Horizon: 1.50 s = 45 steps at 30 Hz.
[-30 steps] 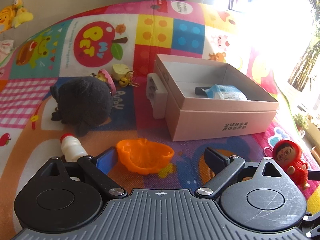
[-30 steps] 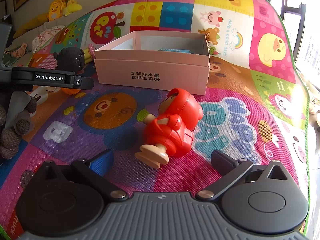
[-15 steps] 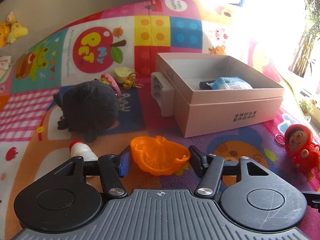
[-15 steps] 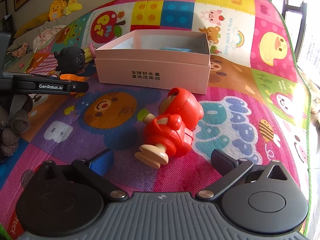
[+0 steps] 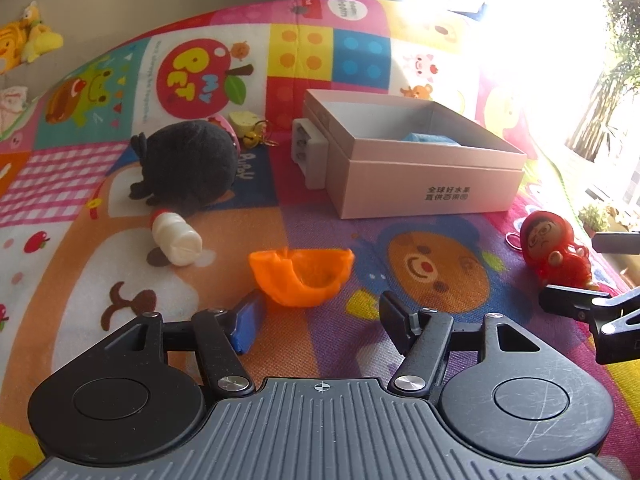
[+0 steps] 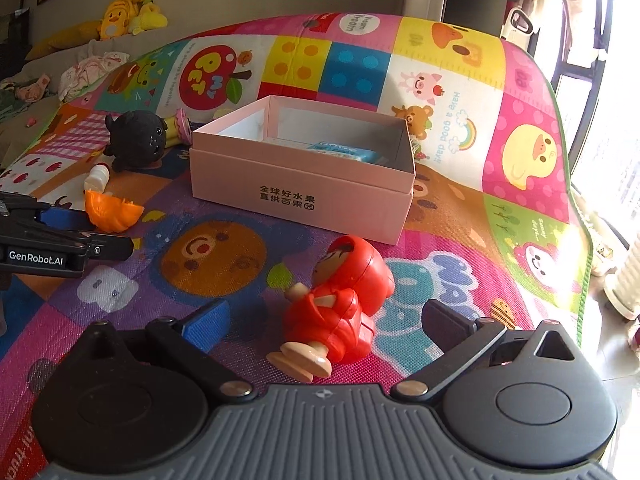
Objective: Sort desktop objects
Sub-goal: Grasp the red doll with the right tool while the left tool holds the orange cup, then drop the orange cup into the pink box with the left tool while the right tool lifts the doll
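Observation:
An orange pumpkin-shaped half shell (image 5: 302, 276) (image 6: 112, 210) lies tilted on the play mat just ahead of my left gripper (image 5: 320, 308). The jaws are opening; the shell's lower left edge is by the blue pad (image 5: 248, 324), and the black finger stands clear of it. A red hooded doll (image 6: 340, 300) (image 5: 556, 248) lies on its side between the spread fingers of my open right gripper (image 6: 326, 320), untouched by either pad. Behind both stands an open pink box (image 5: 432, 184) (image 6: 300, 196) with a blue packet (image 6: 344, 152) inside.
A black plush (image 5: 188, 164), a small white bottle (image 5: 176, 236) and a keychain charm (image 5: 248, 124) lie left of the box. A grey-white block (image 5: 310, 156) leans on the box's left wall. The mat's edge (image 6: 576, 208) drops off at the right.
My left gripper's jaws narrowed from wide around the orange shell, then parted a little. The gripper drew back, and the shell now sits tipped up farther ahead. The right gripper barely shifted.

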### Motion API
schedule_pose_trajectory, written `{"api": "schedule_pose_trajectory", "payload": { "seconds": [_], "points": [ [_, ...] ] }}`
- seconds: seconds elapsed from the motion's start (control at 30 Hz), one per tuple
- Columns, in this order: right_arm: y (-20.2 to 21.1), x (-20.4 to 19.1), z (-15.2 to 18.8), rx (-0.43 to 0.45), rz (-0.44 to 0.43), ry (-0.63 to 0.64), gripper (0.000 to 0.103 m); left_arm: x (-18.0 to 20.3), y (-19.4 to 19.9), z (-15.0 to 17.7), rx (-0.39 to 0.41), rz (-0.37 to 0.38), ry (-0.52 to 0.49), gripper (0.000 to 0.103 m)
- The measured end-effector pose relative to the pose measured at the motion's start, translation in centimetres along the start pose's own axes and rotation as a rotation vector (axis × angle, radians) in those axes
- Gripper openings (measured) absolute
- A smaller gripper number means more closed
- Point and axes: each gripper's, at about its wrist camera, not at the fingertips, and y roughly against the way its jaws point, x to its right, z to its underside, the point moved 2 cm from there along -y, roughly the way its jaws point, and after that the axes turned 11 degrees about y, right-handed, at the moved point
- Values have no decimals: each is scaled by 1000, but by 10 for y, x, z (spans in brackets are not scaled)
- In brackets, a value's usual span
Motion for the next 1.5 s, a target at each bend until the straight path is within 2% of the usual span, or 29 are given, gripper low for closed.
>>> {"api": "schedule_pose_trajectory", "payload": {
  "seconds": [0.03, 0.3, 0.43, 0.63, 0.8, 0.9, 1.03, 1.17, 1.33, 1.43, 1.5],
  "points": [
    [-2, 1, -2, -5, 1, -12, 96, 0, 1, 0, 1, 5, 0, 70],
    [-21, 6, -10, -57, 2, -33, 72, -3, 2, 0, 9, 19, 22, 75],
    [-23, 7, -11, -68, -12, -31, 50, -3, 2, -1, 10, 18, 21, 76],
    [-19, 7, -11, -68, -35, -30, 50, -5, 0, -5, 9, 7, 26, 76],
    [-10, 5, -11, -52, -62, -26, 50, -4, -10, -15, 4, -48, 36, 75],
    [-4, 5, -12, -44, -79, -25, 50, 1, -16, -18, -2, -60, 14, 71],
    [3, 2, -11, -39, -100, -11, 50, 6, -21, -20, -13, -84, -9, 60],
    [13, 0, -9, -25, -113, 1, 50, 11, -14, -19, -14, -86, -36, 60],
    [29, 8, -11, -2, -132, -22, 50, 21, 7, -16, -13, -50, -87, 60],
    [44, 17, -17, 28, -148, -42, 50, 30, 28, -19, 0, 11, -95, 60],
    [61, 27, -29, 80, -154, -49, 50, 38, 45, -25, 34, 65, -110, 60]
  ]
}}
